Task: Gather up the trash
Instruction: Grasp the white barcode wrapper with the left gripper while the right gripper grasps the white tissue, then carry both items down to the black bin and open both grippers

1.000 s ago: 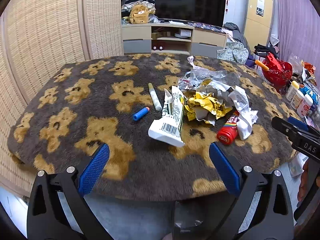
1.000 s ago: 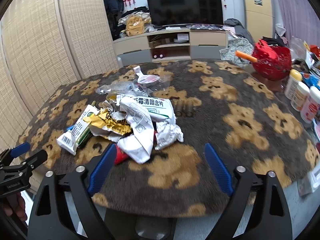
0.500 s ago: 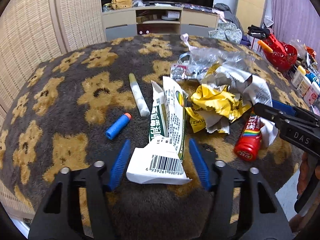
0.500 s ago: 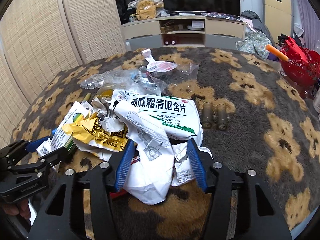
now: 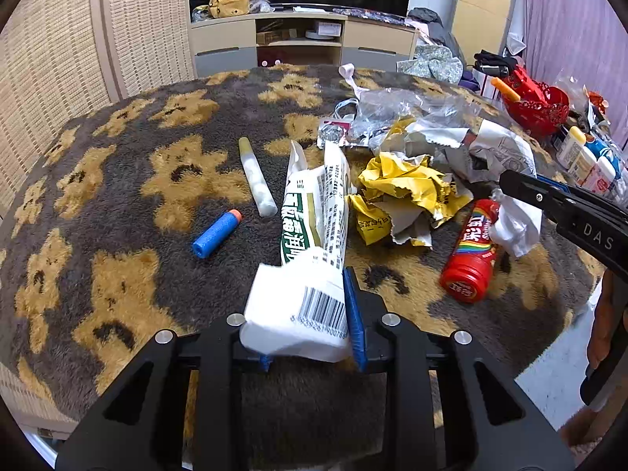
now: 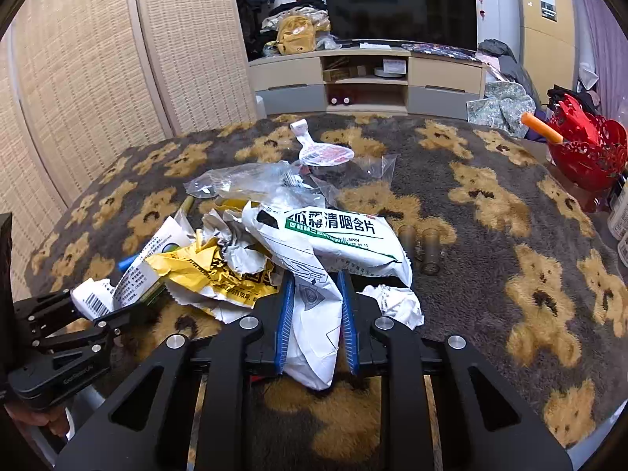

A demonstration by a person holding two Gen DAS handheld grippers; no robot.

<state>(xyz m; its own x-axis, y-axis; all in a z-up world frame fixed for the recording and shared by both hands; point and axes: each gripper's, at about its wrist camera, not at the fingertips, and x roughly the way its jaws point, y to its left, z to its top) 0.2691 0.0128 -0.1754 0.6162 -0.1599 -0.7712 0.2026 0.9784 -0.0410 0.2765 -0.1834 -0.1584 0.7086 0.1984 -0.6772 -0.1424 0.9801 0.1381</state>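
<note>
- Step: grasping. Left gripper (image 5: pixel 310 322) jaws, just closing, pinch the carton (image 5: pixel 314 235); right gripper (image 6: pixel 316 318) likewise pinches the white wrapper (image 6: pixel 314 314).
- Both on the table's (image 5: pixel 117 196) near edge.
- Next, likely: lift both clear without dragging the pile.

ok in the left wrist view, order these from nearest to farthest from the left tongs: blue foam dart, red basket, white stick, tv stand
1. Blue foam dart, just ahead and left of the left tongs, on the bear-print cover.
2. White stick, a little beyond the dart, mid-table.
3. Red basket, at the table's far right edge.
4. TV stand, off the table, against the back wall.
</note>
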